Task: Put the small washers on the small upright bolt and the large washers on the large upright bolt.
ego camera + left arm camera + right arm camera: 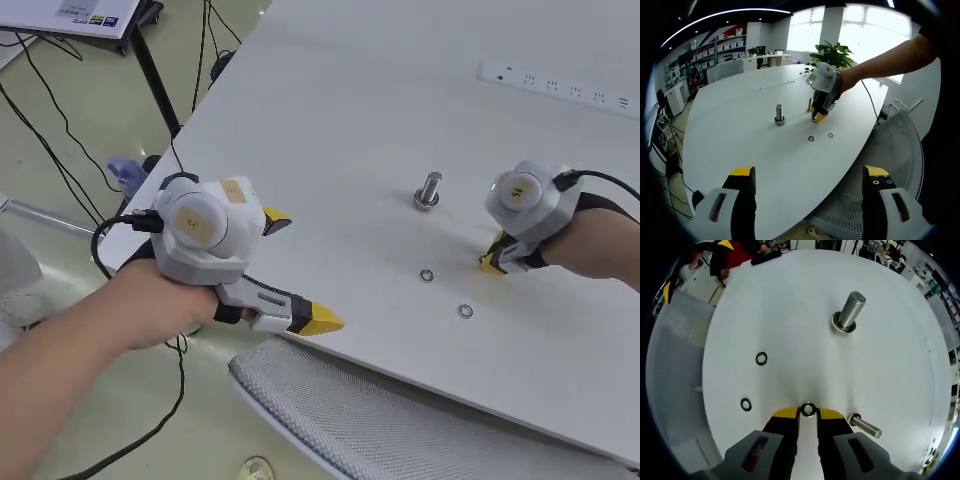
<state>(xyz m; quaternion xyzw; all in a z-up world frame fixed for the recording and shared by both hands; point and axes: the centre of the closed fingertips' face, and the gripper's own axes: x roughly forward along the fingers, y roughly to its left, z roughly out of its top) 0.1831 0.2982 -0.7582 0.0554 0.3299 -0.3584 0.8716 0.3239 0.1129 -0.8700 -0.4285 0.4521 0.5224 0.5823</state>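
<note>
left gripper [809, 174] jaws apart (over table [735, 135] edge); right gripper [816, 119] beside small bolt [809, 104]

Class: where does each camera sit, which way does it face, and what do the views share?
Head view: on the person's head, facing down at the white table; left hand holds the left gripper, right hand the right gripper.
Left gripper view: behind its open jaws, facing across to the right gripper and arm.
Right gripper view: facing down past its jaws, which pinch a metal washer.
Shared: the large threaded steel bolt.
</note>
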